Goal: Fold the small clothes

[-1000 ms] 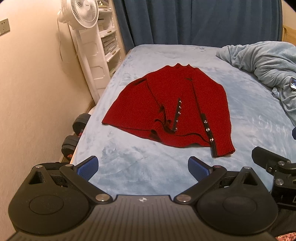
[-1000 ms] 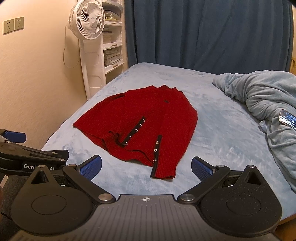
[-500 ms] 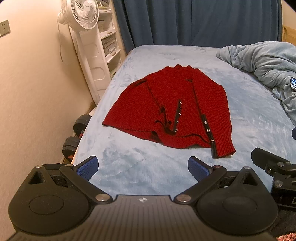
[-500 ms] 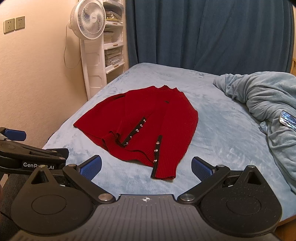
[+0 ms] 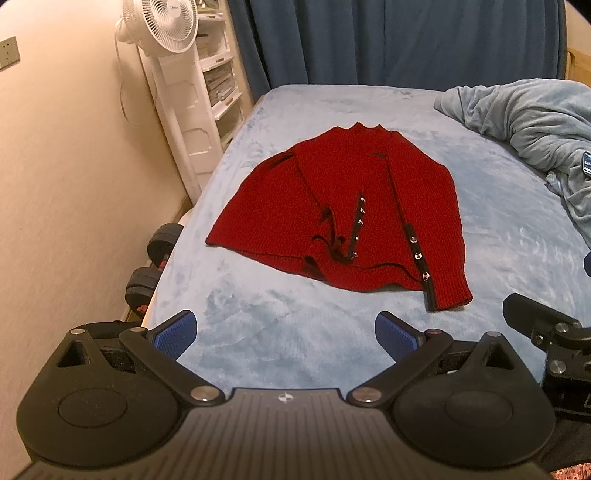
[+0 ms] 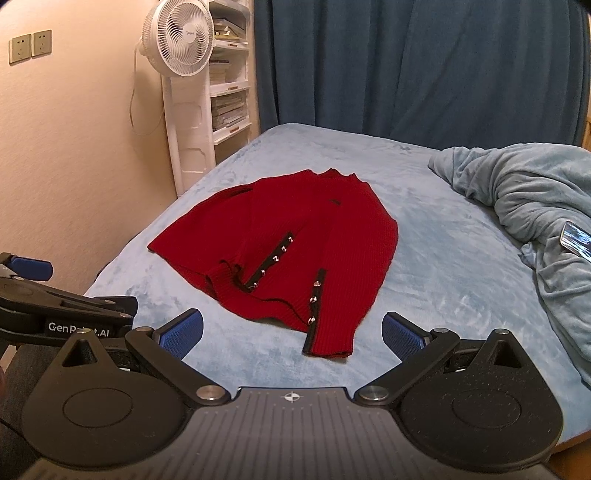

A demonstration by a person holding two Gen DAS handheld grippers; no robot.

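Barely shifted since a second ago: drifted a touch nearer the bed, sweater untouched, both sets of blue pads spread as before.

Left wrist view first. Left gripper (image 5: 284, 332) released, gripping nothing, poised over the pale blue bed (image 5: 280, 325). Red sweater (image 5: 343, 210) flat at 12 o'clock, well apart from the pads, sleeves folded across the front, cuff pointing to 5 o'clock. Rumpled blanket (image 5: 524, 122) at 2 o'clock. White fan (image 5: 166, 22) at 11 o'clock against the shelf unit (image 5: 218, 74), drawers stacked with something flat, hard to make out. Dumbbells (image 5: 155, 258) on the floor at 9 o'clock, partly cut off by the mattress edge.

Right wrist view now. Right gripper (image 6: 291, 334) spread wide too, empty. Sweater at 12 o'clock, cuff close ahead. Left gripper's body at 9 o'clock, label partly hidden. Phone (image 6: 576, 240) on the blanket at 3 o'clock, clipped by the frame. Dark blue curtain (image 6: 424, 66) behind.
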